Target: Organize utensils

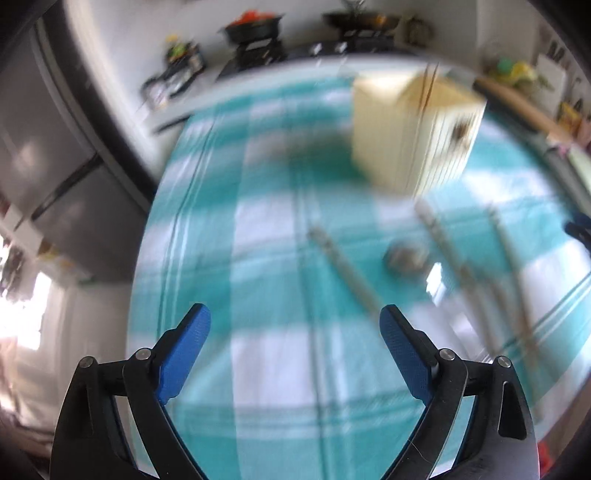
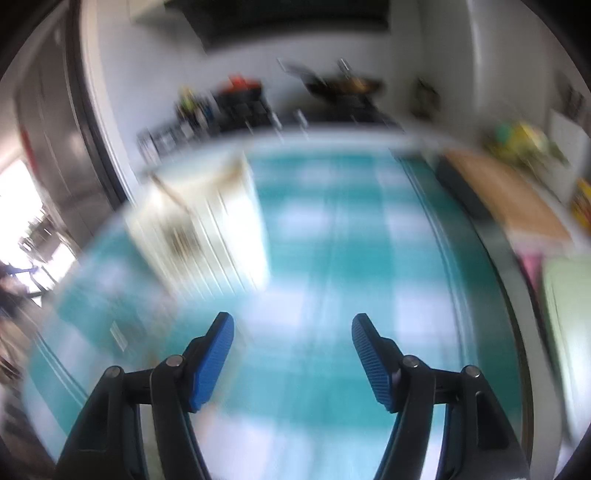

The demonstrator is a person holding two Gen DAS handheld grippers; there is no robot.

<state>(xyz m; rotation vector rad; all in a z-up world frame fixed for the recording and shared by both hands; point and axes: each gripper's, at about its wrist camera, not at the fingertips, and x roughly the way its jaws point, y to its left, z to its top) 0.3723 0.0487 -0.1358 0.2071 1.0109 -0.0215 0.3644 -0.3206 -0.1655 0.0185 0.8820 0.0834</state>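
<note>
Black hand-held gripper (image 1: 294,321), blue pads (image 1: 184,354)

A teal-and-white checked cloth (image 1: 273,229) covered the bench. Behind it, on a dark stove (image 1: 317,50), sat a black pan (image 1: 253,27) holding something red and a second dark pan (image 1: 364,19) further right. A steel refrigerator (image 1: 55,155) stood at the left. At the right edge lay a wooden cutting board (image 2: 506,195), with blurred yellow and green items (image 2: 524,138) behind it.

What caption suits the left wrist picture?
Open left gripper hovers over checked cloth, blurred utensils and cream holder ahead.
</note>
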